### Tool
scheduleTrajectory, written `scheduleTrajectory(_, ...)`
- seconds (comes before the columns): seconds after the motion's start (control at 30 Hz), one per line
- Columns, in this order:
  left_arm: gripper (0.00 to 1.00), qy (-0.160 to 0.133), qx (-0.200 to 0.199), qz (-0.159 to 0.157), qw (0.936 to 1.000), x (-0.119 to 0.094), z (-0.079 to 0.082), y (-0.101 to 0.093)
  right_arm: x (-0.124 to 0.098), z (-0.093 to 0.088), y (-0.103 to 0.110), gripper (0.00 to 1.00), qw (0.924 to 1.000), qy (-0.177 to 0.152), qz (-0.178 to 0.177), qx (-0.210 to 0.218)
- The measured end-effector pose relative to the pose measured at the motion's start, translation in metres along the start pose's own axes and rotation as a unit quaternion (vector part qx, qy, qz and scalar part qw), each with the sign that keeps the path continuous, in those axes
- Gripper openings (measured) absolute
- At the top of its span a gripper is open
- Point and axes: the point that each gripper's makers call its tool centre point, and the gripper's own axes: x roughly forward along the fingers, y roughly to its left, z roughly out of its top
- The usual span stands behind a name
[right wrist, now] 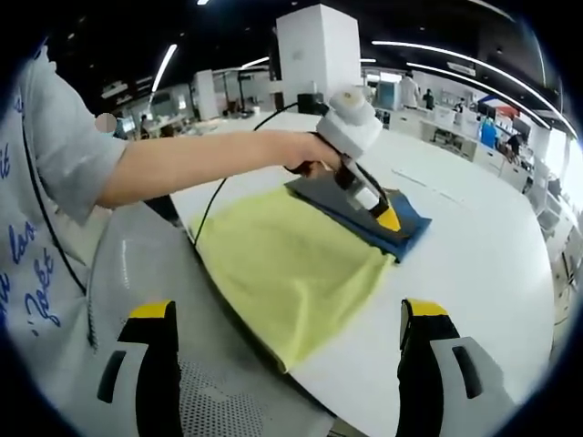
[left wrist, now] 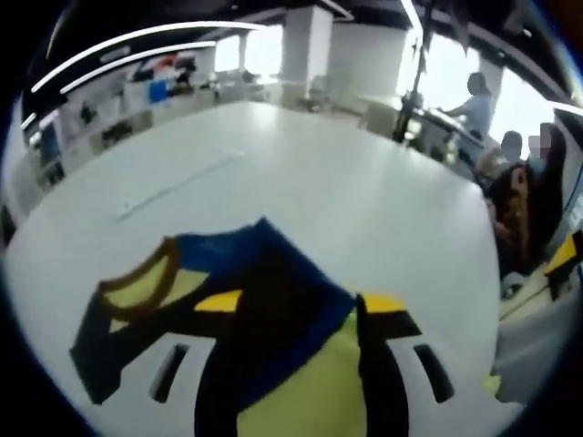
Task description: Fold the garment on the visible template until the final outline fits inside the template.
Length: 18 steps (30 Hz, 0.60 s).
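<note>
One-handedly pinching a fold of the yellow-and-blue garment (left wrist: 291, 337) with the left hand-held gripper (left wrist: 301, 305), jaws narrowed on cloth filling the gap between them. Lying mostly flat on the white desk (right wrist: 474, 237), near its closer edge in the right gripper view. Running its long axis from that edge diagonally toward the desk's middle, yellow panel nearer the camera, blue part at the far end, under the left hand-held gripper's yellow tip. Pointing its dark-trimmed collar (left wrist: 137, 282) toward the left of the left gripper view, beyond the left jaw. Reaching in from the left of the right gripper view with a bare forearm and a hand (right wrist: 310, 155) wrapped around the tool, a black cable (right wrist: 214, 196) trailing back across the yellow cloth. Hovering the right hand-held gripper (right wrist: 287, 309) over the near desk edge, jaws spread wide and holding nothing, the yellow hem lying between them.
</note>
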Motion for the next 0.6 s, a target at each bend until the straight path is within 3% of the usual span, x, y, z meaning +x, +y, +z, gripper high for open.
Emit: scheduleTrajectory(0.6, 0.68, -0.007, 0.014, -0.012, 0.9998, -0.034, 0.000, -0.010, 0.001, 0.007, -0.001, 1.00, 0.9999, -0.001, -0.013, 0.000)
